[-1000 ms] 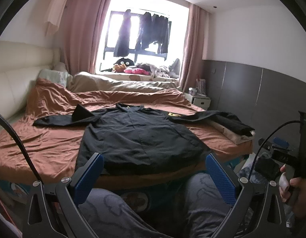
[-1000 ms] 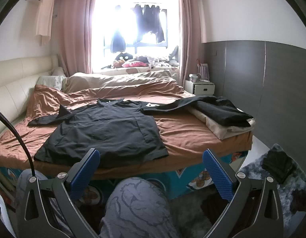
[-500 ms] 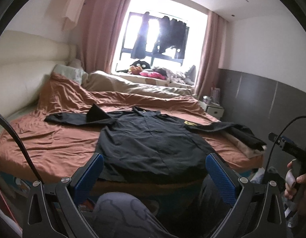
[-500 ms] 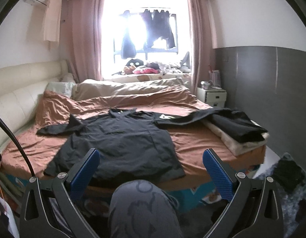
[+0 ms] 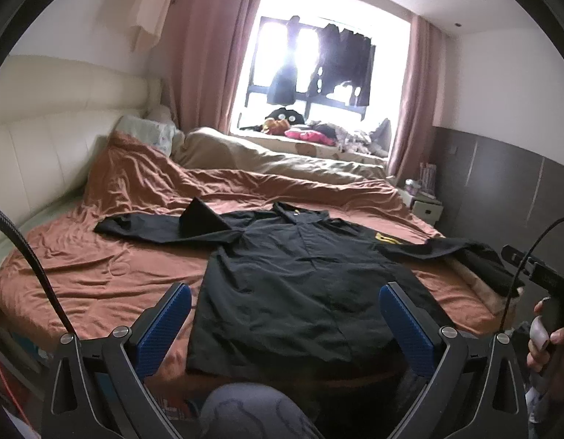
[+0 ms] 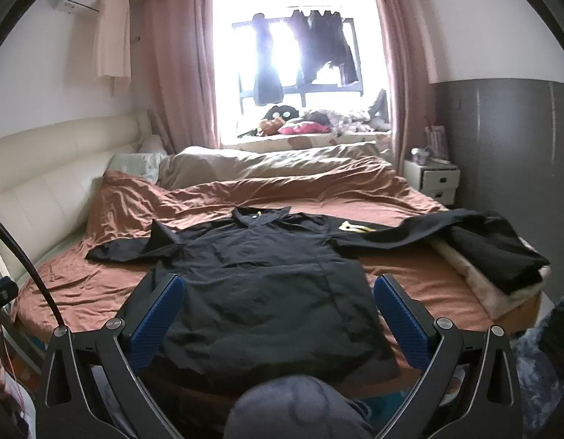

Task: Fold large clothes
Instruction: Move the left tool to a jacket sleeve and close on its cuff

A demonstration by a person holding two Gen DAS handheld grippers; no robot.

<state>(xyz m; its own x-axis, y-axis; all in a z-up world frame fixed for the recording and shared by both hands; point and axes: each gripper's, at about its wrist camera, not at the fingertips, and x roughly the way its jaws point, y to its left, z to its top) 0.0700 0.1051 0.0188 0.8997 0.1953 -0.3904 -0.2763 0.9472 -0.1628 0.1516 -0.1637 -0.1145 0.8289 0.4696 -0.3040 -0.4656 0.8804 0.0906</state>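
Observation:
A large black long-sleeved shirt lies flat, front up, on the brown bedsheet, collar toward the window and both sleeves spread out. It also shows in the right wrist view. Its right sleeve runs onto a pile at the bed's right edge. My left gripper is open and empty, above the shirt's hem at the bed's near edge. My right gripper is open and empty, also over the hem.
A folded dark garment on a beige blanket sits at the bed's right edge. A white nightstand stands at the back right. A cream headboard runs along the left. The person's knee is below the grippers.
Both grippers have risen and moved forward toward the bed, so the shirt's hem now lies between the fingers. Both stay open.

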